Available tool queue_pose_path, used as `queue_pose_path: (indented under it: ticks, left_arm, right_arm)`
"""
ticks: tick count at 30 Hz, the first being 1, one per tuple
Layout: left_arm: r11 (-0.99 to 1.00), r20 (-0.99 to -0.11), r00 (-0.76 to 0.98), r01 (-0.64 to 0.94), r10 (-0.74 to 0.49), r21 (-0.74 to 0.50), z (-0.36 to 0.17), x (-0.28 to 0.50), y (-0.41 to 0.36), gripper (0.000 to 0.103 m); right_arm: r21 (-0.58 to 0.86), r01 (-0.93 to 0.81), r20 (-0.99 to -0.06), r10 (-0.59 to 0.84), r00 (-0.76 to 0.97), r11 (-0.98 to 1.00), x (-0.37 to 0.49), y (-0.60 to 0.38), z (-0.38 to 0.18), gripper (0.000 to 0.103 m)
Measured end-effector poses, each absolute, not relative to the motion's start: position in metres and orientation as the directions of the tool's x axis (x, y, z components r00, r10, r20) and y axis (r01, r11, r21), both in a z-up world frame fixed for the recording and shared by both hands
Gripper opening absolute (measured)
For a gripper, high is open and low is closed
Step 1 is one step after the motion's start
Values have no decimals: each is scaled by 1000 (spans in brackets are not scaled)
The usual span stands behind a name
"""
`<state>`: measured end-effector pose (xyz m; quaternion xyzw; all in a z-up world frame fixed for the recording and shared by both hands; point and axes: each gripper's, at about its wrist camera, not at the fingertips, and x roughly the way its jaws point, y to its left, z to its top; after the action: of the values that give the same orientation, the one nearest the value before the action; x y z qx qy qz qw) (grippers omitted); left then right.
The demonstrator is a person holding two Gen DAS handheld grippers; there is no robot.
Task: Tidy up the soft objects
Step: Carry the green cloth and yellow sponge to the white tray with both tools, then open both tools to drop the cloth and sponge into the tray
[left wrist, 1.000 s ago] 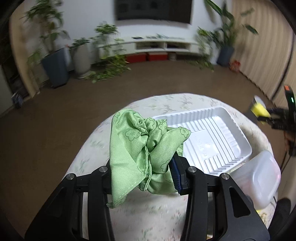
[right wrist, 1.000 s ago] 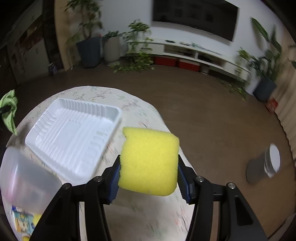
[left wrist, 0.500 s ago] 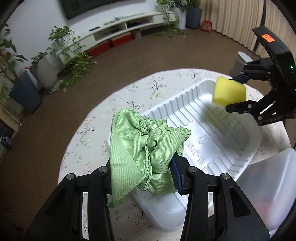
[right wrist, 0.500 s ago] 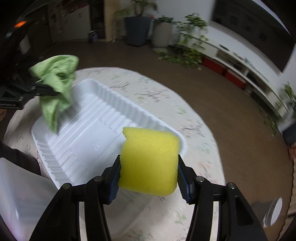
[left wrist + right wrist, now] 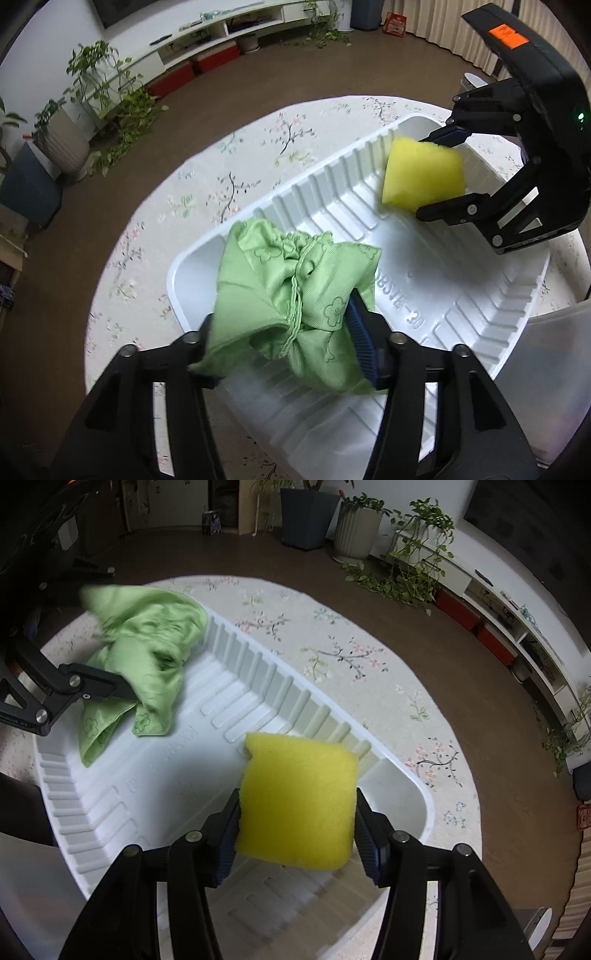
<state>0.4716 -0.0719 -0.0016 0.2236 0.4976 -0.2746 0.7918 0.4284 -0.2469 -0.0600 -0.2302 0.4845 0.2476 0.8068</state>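
My left gripper (image 5: 284, 332) is shut on a crumpled green cloth (image 5: 295, 291) and holds it over the near-left end of the white ribbed tray (image 5: 461, 317). My right gripper (image 5: 297, 830) is shut on a yellow sponge (image 5: 299, 805) and holds it over the tray's (image 5: 110, 812) other end. In the left wrist view the sponge (image 5: 423, 177) and right gripper (image 5: 439, 177) hang over the tray's far end. In the right wrist view the cloth (image 5: 147, 653) and left gripper (image 5: 107, 664) are at upper left. The cloth's hanging edge reaches down near the tray floor.
The tray lies on a round table with a floral cloth (image 5: 221, 192). A translucent plastic container (image 5: 550, 376) stands by the tray at the table's edge. Potted plants (image 5: 354, 524) and a low white shelf (image 5: 229, 29) stand across the brown floor.
Both grippers have moved in and down over the tray. The cloth now hangs low over one end and the sponge over the other. Both stay gripped.
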Motion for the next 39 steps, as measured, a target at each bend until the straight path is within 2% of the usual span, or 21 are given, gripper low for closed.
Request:
queue_pose_path:
  ticks: [3,8,14,20,22,30,32,34,36,39]
  left_arm:
    - [759,-918,345,646,-195,82,-8,471,-65,62]
    - [772,-921,342,631,-185,79,-13,465,-56,64]
    - [787,-920,341,614,-193,62,-15,456,-51,64]
    - [806,-893,400,587,-205,78,-2,459,-47,64]
    - [813,-881,418,578,-222,69,5,456,-44,71]
    - [850,-837,481,526,-260,38,38,448,-18,74]
    - [859,-830,495,511,-259,37,44,447,-14,78]
    - [866,-814,514,499,-269,29,49,441,-7,93]
    - [869,-792,540,494,-284,25,56,433,-2,103]
    - [870,-772,562,493,-296,25,66,424,1,103]
  right_arm:
    - [-124,-625,-893,188,410,771,430,-248,-61,60]
    - [-168,-615,-882,161,443,771,434,-247,-62,78]
    - [-159,-593,-871,171,460,789,443,-245,-64,86]
    - [-173,-605,-868,170,467,778,437,-244,-58,87]
    - [-167,-599,-861,181,476,783,436,-249,-52,87]
    - [-112,-582,-828,248,503,805,428,-267,-32,90]
    - [-110,-585,-821,258,509,803,423,-270,-28,93]
    - [-98,-581,-814,271,513,808,421,-274,-21,96]
    - [-87,-575,-810,278,516,814,418,-278,-17,103]
    - [-94,-566,-808,269,524,819,413,-282,-13,103]
